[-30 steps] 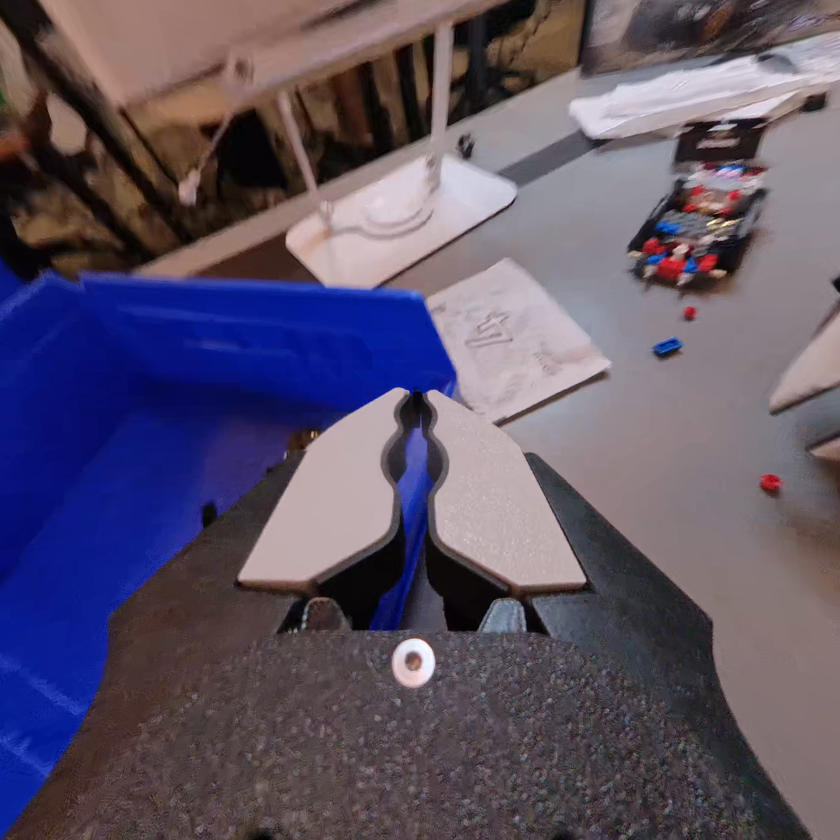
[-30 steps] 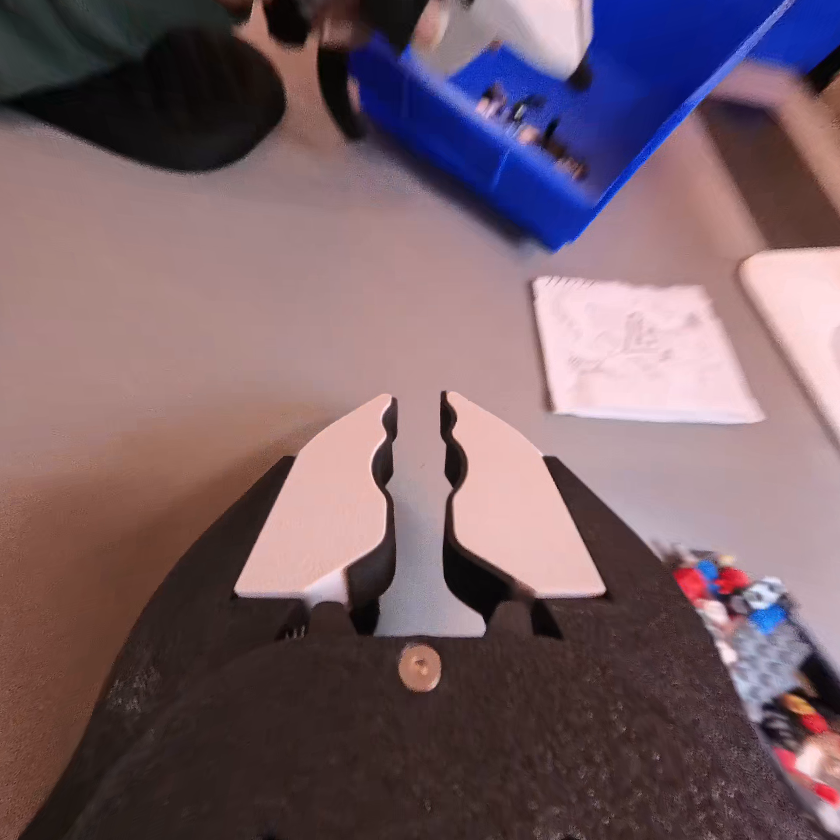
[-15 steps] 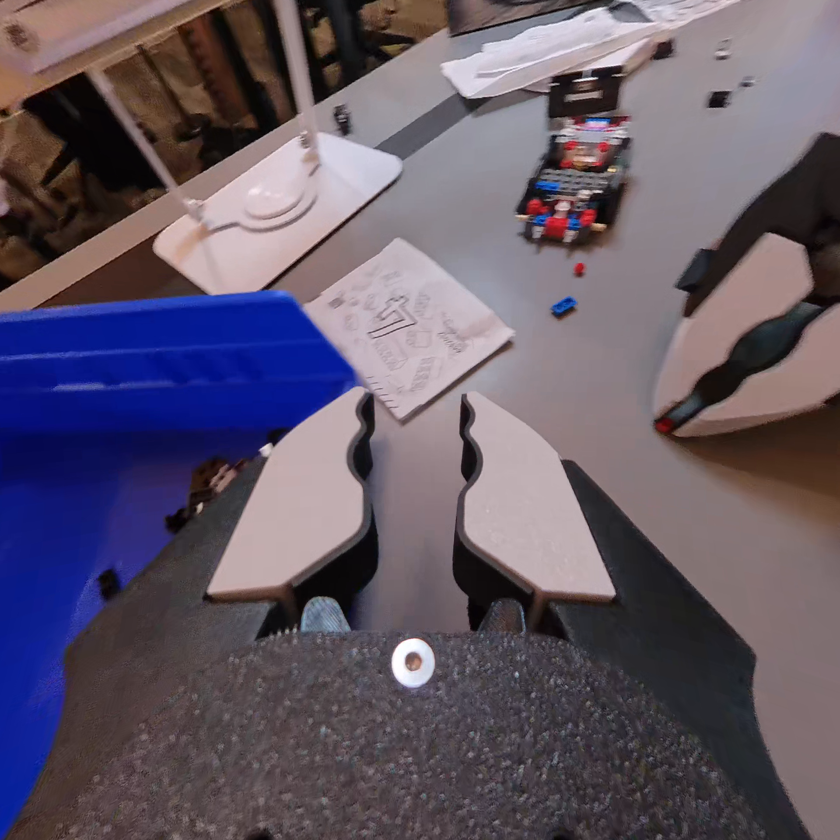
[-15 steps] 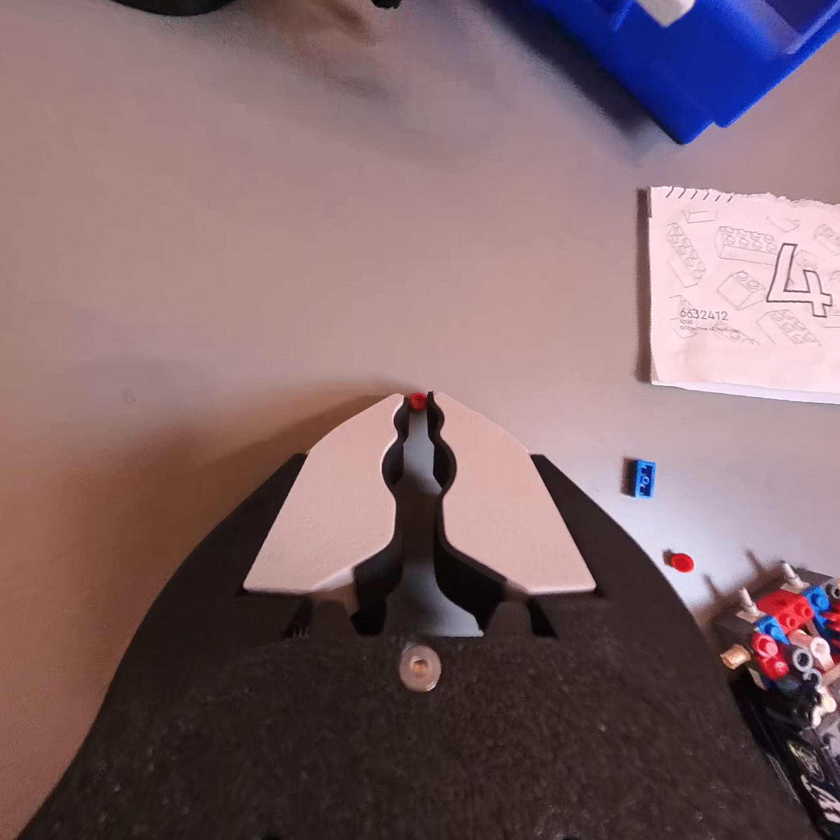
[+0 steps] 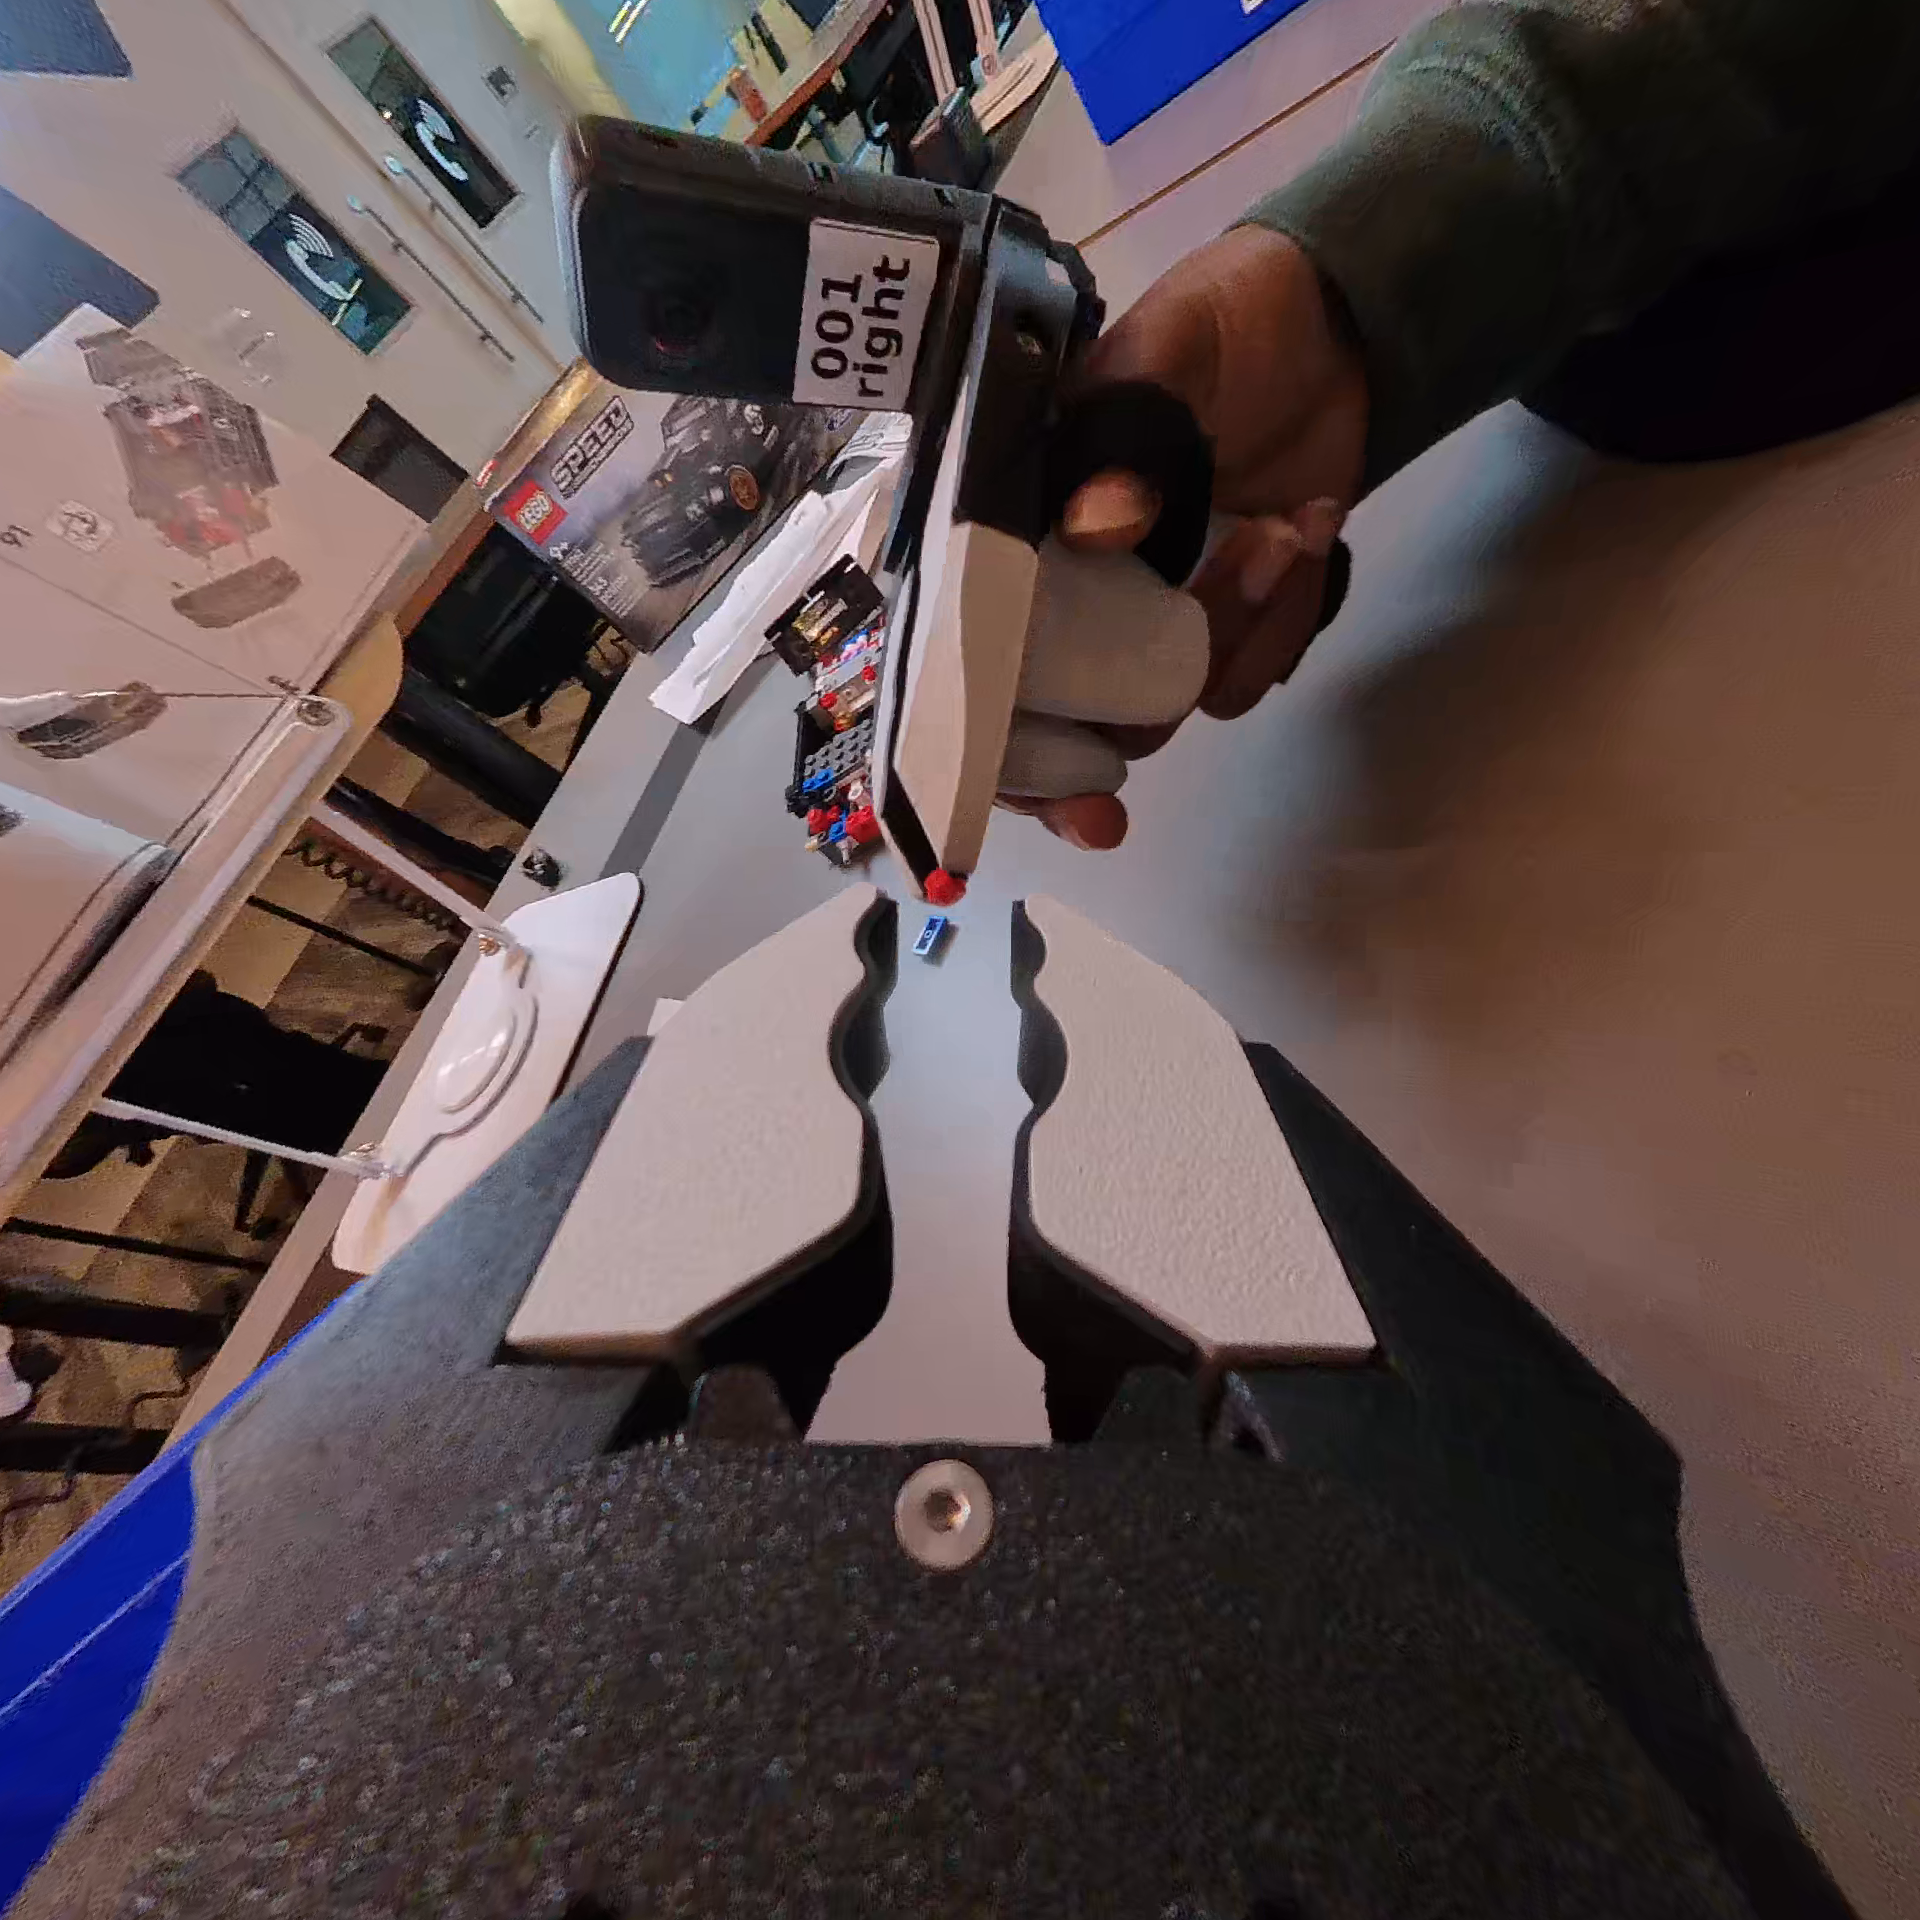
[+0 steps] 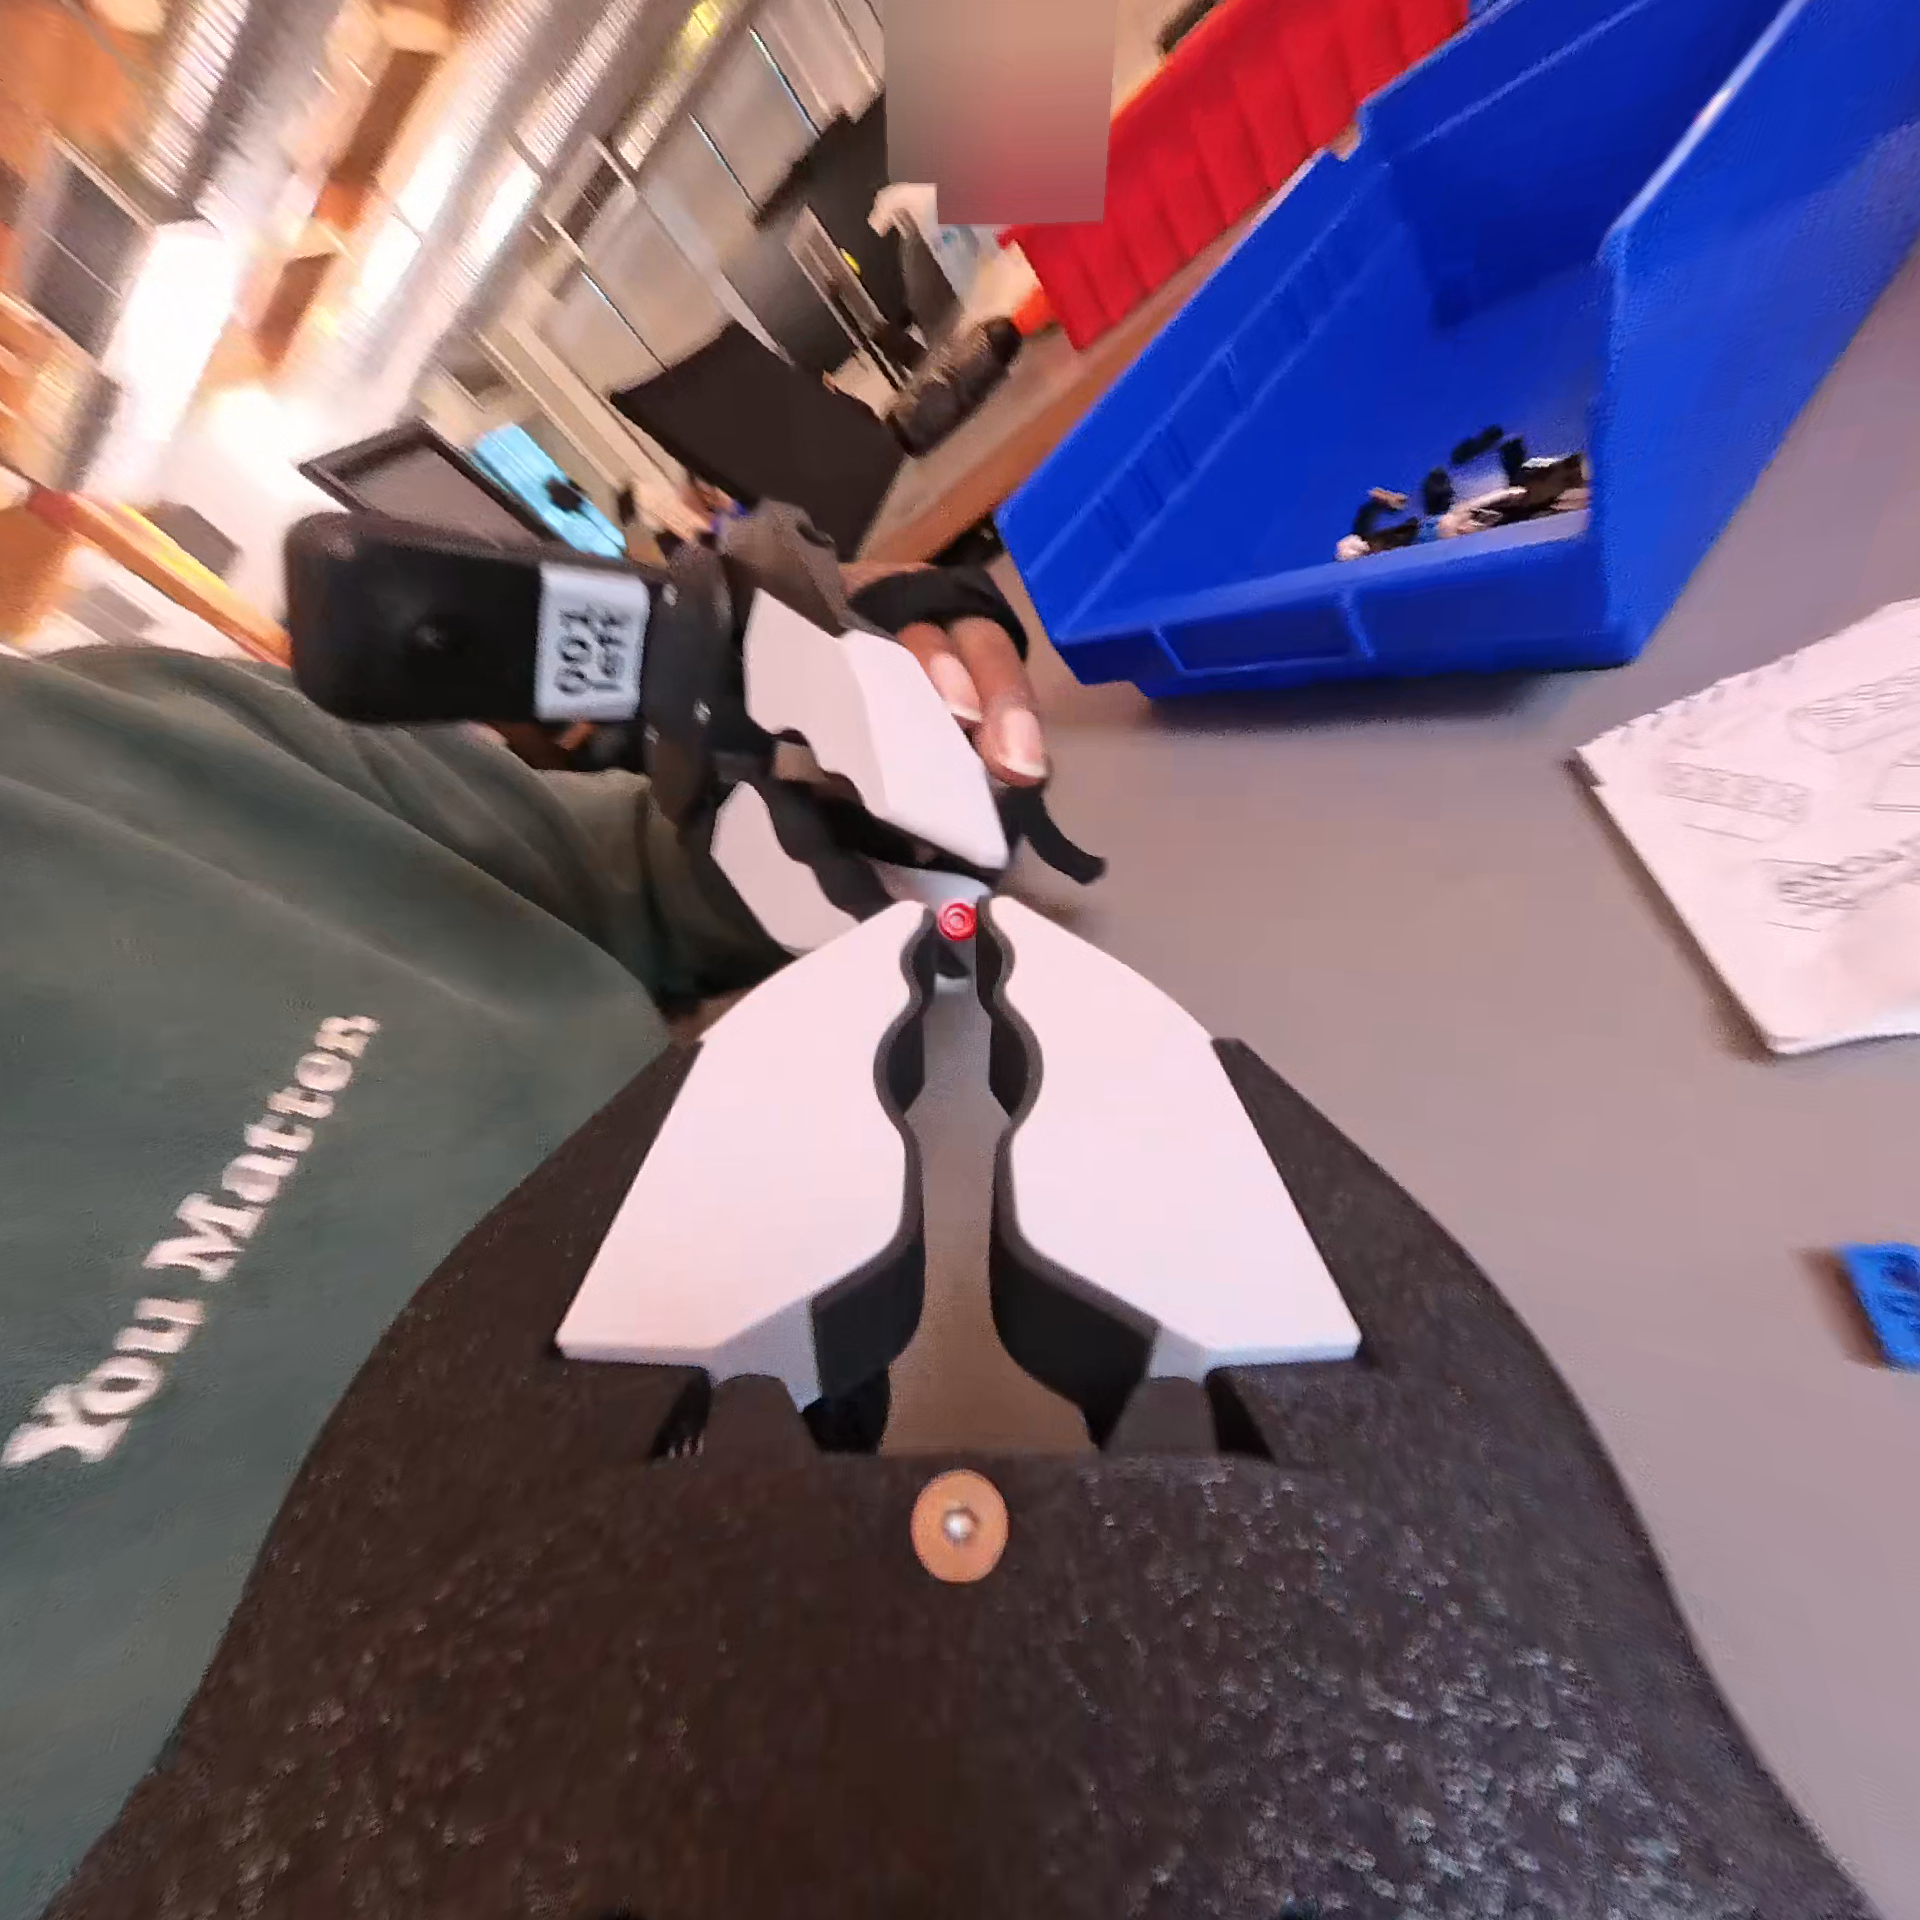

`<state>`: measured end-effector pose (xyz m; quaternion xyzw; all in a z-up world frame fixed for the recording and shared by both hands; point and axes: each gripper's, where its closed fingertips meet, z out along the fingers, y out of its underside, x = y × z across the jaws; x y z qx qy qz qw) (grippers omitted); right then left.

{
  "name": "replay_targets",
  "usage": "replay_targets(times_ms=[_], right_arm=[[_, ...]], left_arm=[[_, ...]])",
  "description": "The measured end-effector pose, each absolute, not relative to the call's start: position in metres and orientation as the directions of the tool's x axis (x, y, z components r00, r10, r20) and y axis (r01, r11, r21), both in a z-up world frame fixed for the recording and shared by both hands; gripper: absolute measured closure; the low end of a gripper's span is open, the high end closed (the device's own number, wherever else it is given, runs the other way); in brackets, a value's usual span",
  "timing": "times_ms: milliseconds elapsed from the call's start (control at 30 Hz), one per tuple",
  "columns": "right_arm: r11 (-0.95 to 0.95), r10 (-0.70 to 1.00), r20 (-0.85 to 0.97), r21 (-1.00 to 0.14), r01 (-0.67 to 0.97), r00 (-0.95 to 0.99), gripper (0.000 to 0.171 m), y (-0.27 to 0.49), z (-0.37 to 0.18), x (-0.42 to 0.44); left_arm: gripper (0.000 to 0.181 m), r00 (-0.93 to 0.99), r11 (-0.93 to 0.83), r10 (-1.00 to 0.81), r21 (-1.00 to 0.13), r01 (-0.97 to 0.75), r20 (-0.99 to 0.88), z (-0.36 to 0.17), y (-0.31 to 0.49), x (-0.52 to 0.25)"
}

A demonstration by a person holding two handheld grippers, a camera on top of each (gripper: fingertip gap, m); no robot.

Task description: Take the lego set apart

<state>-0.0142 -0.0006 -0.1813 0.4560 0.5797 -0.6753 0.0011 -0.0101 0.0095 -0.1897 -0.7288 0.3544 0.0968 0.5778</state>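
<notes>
My right gripper [image 6: 954,916] is shut on a small red round lego piece [image 6: 954,921] at its fingertips, held above the grey table. In the left wrist view the right gripper [image 5: 940,875] points down with the red piece [image 5: 943,885] just beyond my left fingertips. My left gripper [image 5: 953,912] is open and empty, facing the red piece. It also shows in the right wrist view [image 6: 935,883], open, tips close to the piece. The partly taken-apart lego car [image 5: 836,748] sits behind on the table. A small blue plate [image 5: 932,935] lies loose on the table.
A blue bin [image 6: 1299,582] holding several dark pieces stands at the back right. An instruction sheet [image 6: 1766,831] and the blue plate [image 6: 1886,1314] lie at the right. A white stand base [image 5: 499,1049] and the lego box [image 5: 665,488] are at the left. A green sleeve [image 6: 208,935] fills the left. Less than 4 cm separates the two grippers' tips.
The left gripper opened, left the blue bin and swung over to face the right gripper. The right gripper closed on the red piece, lifted it off the table and turned toward the left gripper.
</notes>
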Motion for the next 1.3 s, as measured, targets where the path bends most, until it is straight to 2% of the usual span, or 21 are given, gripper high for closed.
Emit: replay_targets(times_ms=[133,567,633,667,733,800,867,933,1000,1200,1300], right_arm=[[-0.389,0.463,-0.668,-0.744,0.544,-0.582,0.165,-0.005,-0.176,-0.015],[-0.453,0.440,-0.708,-0.706,0.544,-0.553,0.165,0.001,-0.174,-0.019],[-0.388,0.565,-0.625,-0.778,0.495,-0.539,0.153,0.017,-0.179,-0.022],[-0.312,0.665,-0.543,-0.826,0.470,-0.512,0.149,0.031,-0.187,-0.024],[-0.078,0.863,-0.291,-0.884,0.460,-0.413,0.148,0.066,-0.213,-0.028],[0.158,0.941,-0.033,-0.839,0.522,-0.337,0.148,0.096,-0.240,-0.026],[0.284,0.941,0.103,-0.759,0.586,-0.323,0.147,0.109,-0.261,-0.023],[0.328,0.933,0.140,-0.712,0.621,-0.332,0.146,0.109,-0.274,-0.023],[0.343,0.928,0.146,-0.689,0.638,-0.342,0.146,0.107,-0.281,-0.026],[0.288,0.944,0.076,-0.670,0.685,-0.322,0.146,0.110,-0.285,-0.039],[0.276,0.947,0.060,-0.654,0.704,-0.316,0.147,0.111,-0.285,-0.041]], left_arm=[[0.174,0.728,-0.063,-0.379,-0.769,-0.636,-0.572,-0.185,0.009,-0.013],[0.174,0.743,-0.062,-0.324,-0.771,-0.634,-0.585,-0.177,0.011,-0.020],[0.174,0.792,-0.163,-0.202,-0.778,-0.607,-0.576,-0.173,0.015,-0.054],[0.174,0.841,-0.257,-0.090,-0.804,-0.537,-0.533,-0.172,0.016,-0.082],[0.174,0.928,-0.385,0.124,-0.879,-0.283,-0.353,-0.178,0.009,-0.136],[0.174,0.959,-0.411,0.239,-0.911,-0.044,-0.154,-0.187,0.000,-0.168],[0.168,0.965,-0.438,0.259,-0.896,0.079,-0.041,-0.197,-0.004,-0.178],[0.151,0.964,-0.453,0.265,-0.882,0.130,0.006,-0.204,-0.004,-0.180],[0.141,0.965,-0.482,0.261,-0.869,0.112,-0.020,-0.209,-0.004,-0.179],[0.128,0.975,-0.558,0.221,-0.824,0.097,-0.035,-0.224,-0.003,-0.172],[0.129,0.971,-0.566,0.234,-0.819,0.093,-0.051,-0.225,-0.004,-0.175]])
